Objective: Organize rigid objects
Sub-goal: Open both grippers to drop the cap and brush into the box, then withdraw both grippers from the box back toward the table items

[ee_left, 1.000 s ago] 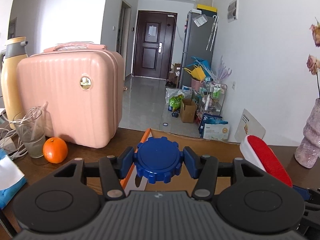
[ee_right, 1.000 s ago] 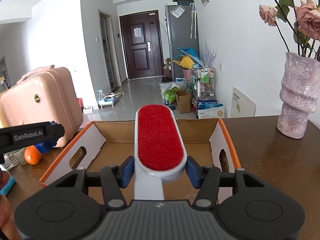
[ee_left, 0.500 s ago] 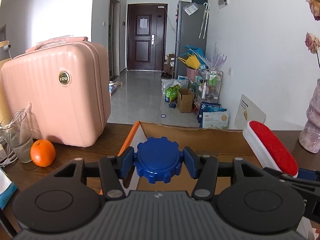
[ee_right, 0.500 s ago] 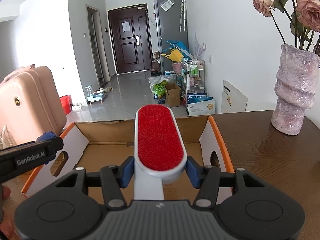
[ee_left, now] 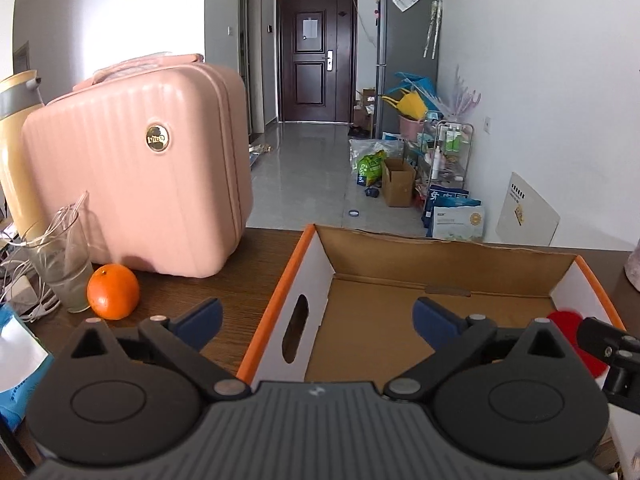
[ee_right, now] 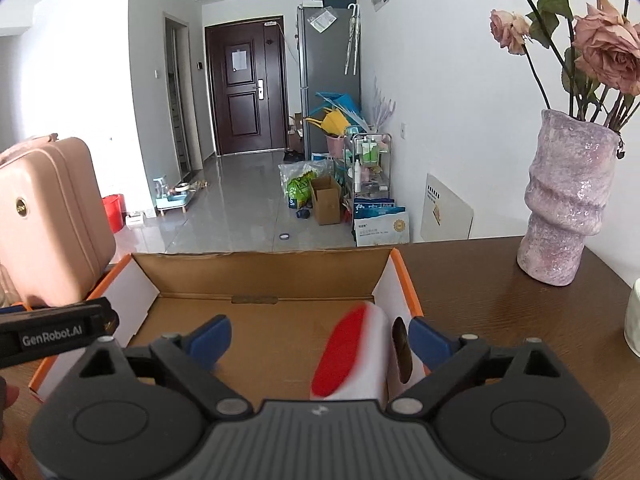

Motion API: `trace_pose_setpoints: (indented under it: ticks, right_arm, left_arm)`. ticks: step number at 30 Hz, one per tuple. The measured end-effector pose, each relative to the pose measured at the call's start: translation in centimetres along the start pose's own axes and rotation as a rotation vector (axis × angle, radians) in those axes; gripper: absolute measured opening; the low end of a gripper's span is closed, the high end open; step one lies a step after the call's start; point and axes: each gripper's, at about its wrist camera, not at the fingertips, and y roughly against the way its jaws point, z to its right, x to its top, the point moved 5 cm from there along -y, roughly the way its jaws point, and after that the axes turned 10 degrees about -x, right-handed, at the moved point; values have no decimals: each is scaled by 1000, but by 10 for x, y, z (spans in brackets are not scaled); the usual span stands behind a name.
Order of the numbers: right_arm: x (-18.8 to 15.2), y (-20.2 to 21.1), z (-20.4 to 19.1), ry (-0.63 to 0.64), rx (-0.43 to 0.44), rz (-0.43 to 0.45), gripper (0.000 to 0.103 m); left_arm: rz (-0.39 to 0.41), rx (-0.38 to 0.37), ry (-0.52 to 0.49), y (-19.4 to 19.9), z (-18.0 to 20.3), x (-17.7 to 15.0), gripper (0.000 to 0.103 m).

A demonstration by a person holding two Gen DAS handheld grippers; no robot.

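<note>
Left wrist view: the left claw [ee_left: 316,318] has just spread wide with nothing between its jaws, above an open cardboard box [ee_left: 288,280] on the bench [ee_left: 240,280]. A pink case [ee_left: 140,176] and an orange [ee_left: 113,291] stand left. Right wrist view: the right claw [ee_right: 320,336], jaws also just opened, frames a blurred red-and-white brush [ee_right: 352,356], free of the pads, inside the box [ee_right: 404,280] by its right wall. Only here, a vase [ee_right: 568,204] shows.

The walls [ee_left: 540,80] are white and the room is bright. A shiny grey floor [ee_left: 304,176] runs down a hall to a dark brown door [ee_left: 316,56]. A tall grey fridge [ee_left: 406,52] stands by the right wall, with a wire rack [ee_left: 450,152] of bottles near it. The tabletop [ee_right: 520,320] is dark brown wood.
</note>
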Motion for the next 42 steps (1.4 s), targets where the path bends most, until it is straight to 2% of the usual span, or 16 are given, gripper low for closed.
trace_pose_setpoints:
  ticks: [8, 17, 29, 42]
  right_arm:
    - [-1, 3, 2, -16, 16, 2, 103]
    - [-4, 20, 6, -19, 31, 32, 103]
    - [-20, 57, 14, 9, 59, 67, 103]
    - [-49, 100, 25, 42, 81, 88, 103]
  left_arm:
    - [11, -4, -1, 6, 1, 2, 103]
    - [8, -1, 17, 20, -3, -4, 103]
    - [42, -19, 13, 63, -8, -18, 103]
    - [41, -18, -8, 109, -7, -52, 103]
